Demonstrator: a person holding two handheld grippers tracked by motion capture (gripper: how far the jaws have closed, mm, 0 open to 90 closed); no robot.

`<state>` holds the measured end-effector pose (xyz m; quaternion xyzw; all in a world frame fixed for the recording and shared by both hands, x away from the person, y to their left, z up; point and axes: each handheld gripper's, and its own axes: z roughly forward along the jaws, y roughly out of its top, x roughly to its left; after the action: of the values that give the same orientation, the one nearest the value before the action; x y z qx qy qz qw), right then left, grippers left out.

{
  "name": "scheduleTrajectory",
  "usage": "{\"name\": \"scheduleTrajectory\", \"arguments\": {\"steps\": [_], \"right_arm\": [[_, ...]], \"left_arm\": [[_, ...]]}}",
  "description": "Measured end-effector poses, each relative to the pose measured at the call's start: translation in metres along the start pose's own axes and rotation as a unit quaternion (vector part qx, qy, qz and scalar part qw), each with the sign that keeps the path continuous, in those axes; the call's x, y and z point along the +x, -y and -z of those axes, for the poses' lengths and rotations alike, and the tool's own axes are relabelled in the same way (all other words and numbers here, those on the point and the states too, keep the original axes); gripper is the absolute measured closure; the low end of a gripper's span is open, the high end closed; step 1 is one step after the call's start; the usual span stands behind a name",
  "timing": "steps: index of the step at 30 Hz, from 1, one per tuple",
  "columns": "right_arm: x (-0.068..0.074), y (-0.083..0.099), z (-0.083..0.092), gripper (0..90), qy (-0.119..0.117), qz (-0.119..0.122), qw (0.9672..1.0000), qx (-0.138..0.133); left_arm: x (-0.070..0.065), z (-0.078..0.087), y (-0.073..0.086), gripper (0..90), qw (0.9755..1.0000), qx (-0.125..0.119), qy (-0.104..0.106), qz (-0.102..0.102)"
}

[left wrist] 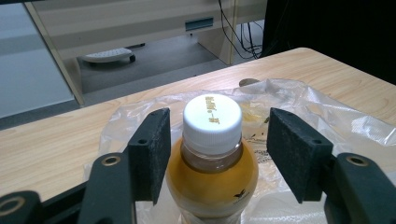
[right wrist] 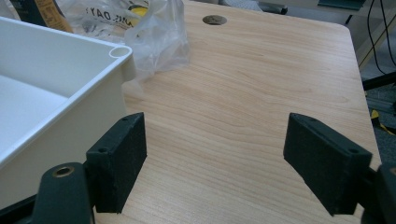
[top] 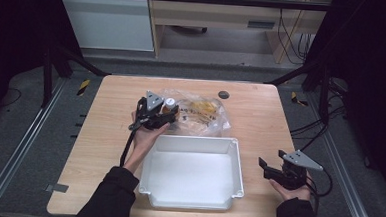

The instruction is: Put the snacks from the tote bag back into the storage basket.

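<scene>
Straddling the bottle [left wrist: 212, 158] on the plastic bag [left wrist: 327, 121], the left gripper [left wrist: 217, 149] seems not yet pinching; the right gripper [right wrist: 215, 158] gapes, holding nothing.

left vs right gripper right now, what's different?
The left gripper has its jaws either side of the bottle on the plastic bag; the right gripper has only bare table between its jaws. The left jaws stand narrower, with gaps to the bottle; the right jaws stand wide. The left is beyond the white bin, the right beside it. Both are hand-held.

Overhead table [top: 260, 117] view (gripper cameras close)
</scene>
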<state>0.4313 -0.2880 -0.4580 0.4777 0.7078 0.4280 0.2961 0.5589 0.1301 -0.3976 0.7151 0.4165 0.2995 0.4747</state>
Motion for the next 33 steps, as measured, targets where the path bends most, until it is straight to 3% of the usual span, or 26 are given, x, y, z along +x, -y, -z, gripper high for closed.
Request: {"name": "scheduleTrajectory", "arguments": {"steps": [33], "right_arm": [[0.0,0.001,-0.002,21.7,-0.004,0.003,1.0,0.002]], "left_arm": [[0.001,-0.014,0.002,58.1,0.9999,-0.005,-0.01,0.006]]}}
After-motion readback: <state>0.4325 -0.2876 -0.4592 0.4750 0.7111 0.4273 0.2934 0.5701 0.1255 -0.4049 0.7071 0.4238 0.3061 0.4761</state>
